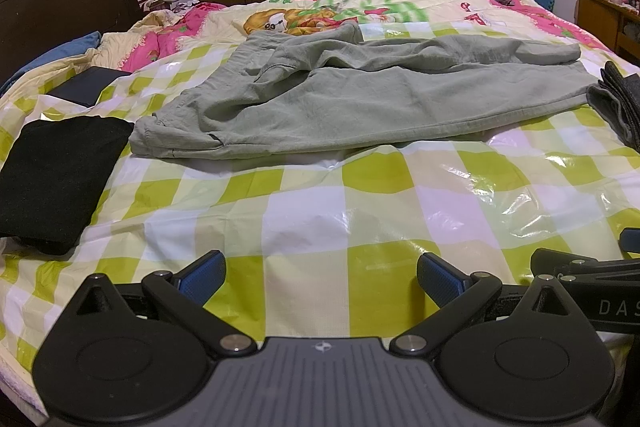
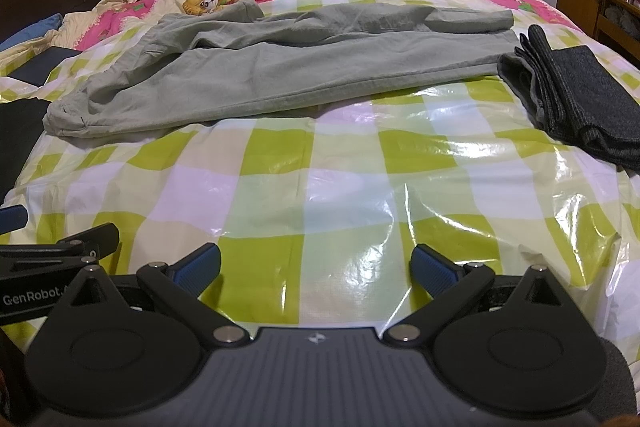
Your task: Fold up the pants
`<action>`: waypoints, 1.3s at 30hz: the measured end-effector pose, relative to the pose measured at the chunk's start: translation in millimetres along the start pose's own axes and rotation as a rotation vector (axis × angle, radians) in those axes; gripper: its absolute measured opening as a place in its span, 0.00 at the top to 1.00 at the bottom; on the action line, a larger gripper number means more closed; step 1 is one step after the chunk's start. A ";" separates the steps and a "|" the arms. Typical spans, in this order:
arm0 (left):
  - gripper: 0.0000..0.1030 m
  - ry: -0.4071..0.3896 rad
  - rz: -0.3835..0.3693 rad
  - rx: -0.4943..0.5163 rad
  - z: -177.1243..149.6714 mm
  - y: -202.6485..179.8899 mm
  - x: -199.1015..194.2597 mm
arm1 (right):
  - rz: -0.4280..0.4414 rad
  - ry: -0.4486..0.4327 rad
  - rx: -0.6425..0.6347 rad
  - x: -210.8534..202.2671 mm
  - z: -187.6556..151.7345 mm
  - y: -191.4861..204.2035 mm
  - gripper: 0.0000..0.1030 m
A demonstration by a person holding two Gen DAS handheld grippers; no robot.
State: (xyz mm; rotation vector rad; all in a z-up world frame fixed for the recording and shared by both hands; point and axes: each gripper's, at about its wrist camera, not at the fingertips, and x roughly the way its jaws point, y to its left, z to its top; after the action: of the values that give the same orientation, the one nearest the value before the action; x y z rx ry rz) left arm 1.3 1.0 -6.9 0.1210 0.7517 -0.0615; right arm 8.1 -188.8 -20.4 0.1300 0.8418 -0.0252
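Grey-green pants [image 1: 360,95] lie spread sideways on the bed, waistband at the left, legs running right, the far leg rumpled over the near one. They also show in the right wrist view [image 2: 280,67]. My left gripper [image 1: 322,277] is open and empty, low over the checked plastic sheet [image 1: 320,211], well short of the pants. My right gripper [image 2: 316,269] is open and empty, beside the left one, also short of the pants.
A folded black garment [image 1: 56,179] lies at the left. A folded dark grey garment [image 2: 580,99] lies at the right by the pant cuffs. A dark flat box [image 1: 86,87] sits at far left. Headboard, wardrobe and a wooden cabinet [image 2: 600,7] surround the bed.
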 end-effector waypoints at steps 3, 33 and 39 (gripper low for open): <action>0.00 0.000 0.001 0.001 0.0 -0.1 0.0 | 0.000 0.000 0.000 0.1 0.0 0.1 0.02; 0.00 -0.026 -0.016 -0.030 9.7 11.0 5.2 | 0.014 -0.009 -0.014 0.8 13.9 4.0 0.02; 0.00 -0.071 0.097 -0.122 42.2 73.9 32.8 | 0.025 -0.059 -0.090 20.0 52.6 19.6 0.02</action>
State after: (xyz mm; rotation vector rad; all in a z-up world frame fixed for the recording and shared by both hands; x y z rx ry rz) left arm 61.1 68.4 7.7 0.0390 0.6764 0.0717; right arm 62.0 -175.3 1.4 0.0547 0.7807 0.0323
